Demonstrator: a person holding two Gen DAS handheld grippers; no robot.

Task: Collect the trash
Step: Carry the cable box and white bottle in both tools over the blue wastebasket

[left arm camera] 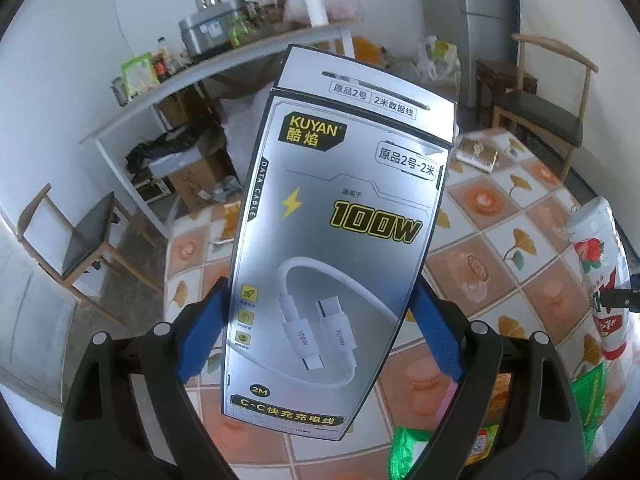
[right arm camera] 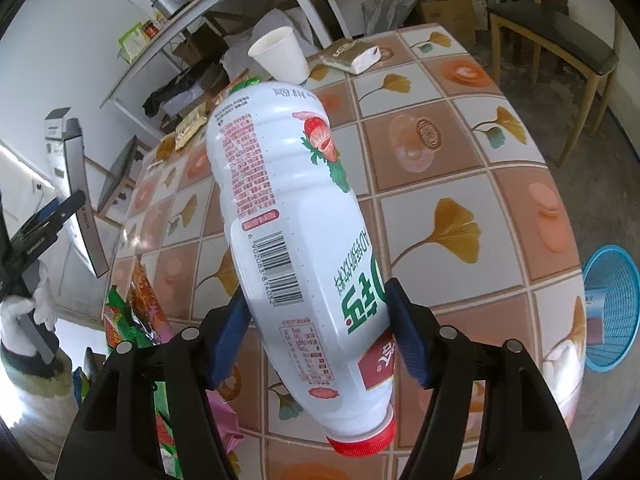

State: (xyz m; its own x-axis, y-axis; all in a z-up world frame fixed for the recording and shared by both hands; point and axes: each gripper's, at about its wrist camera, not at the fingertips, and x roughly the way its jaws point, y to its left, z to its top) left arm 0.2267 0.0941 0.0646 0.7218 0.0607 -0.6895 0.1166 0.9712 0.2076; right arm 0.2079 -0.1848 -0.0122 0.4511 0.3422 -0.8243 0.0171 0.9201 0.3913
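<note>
My left gripper [left arm camera: 320, 332] is shut on a silver data-cable box [left arm camera: 340, 216], with the blue pads pressing on its two long edges. The box is held up off the table, and its printed face fills the left wrist view. The same box [right arm camera: 74, 176] shows edge-on at the far left of the right wrist view. My right gripper [right arm camera: 320, 336] is shut on a white drink bottle [right arm camera: 292, 216] with a strawberry label. It grips the lower body, with the red cap [right arm camera: 362, 440] towards the camera. The bottle [left arm camera: 600, 272] also appears at the right edge of the left wrist view.
Below is a round table [right arm camera: 460, 152] with a tile-pattern cloth. On it are a paper cup [right arm camera: 280, 54], a gold packet [right arm camera: 352, 54] and snack wrappers [right arm camera: 132, 312] at the near left. A blue basket [right arm camera: 612, 308] sits on the floor at the right. Chairs [right arm camera: 560, 40] and a cluttered shelf [left arm camera: 224, 64] stand beyond.
</note>
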